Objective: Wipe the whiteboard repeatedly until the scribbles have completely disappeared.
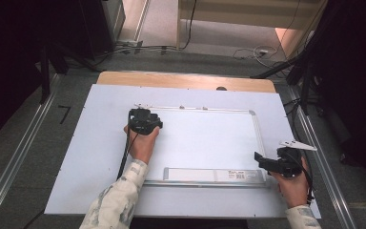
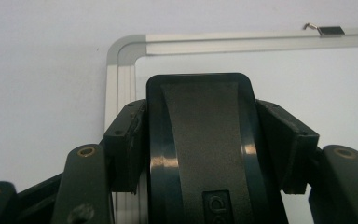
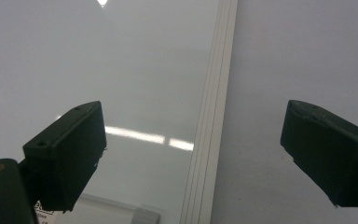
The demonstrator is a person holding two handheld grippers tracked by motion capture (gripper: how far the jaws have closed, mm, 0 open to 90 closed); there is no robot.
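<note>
A white whiteboard (image 1: 205, 140) with a silver frame (image 2: 121, 74) lies flat on the table. My left gripper (image 1: 143, 120) stands over the board's far left corner. In the left gripper view its jaws (image 2: 207, 144) are shut on a black board eraser (image 2: 200, 112), whose rounded end points at that corner. My right gripper (image 1: 262, 162) hovers at the board's right edge near the front, open. In the right gripper view its jaws (image 3: 193, 149) straddle the board's frame (image 3: 214, 116) with nothing between them.
The board rests on a white sheet (image 1: 100, 157) that covers a wooden table (image 1: 186, 79). A pen tray (image 1: 214, 175) with a barcode label runs along the board's near edge. A small metal clip (image 2: 330, 31) sits on the far frame. Grey floor and rails flank the table.
</note>
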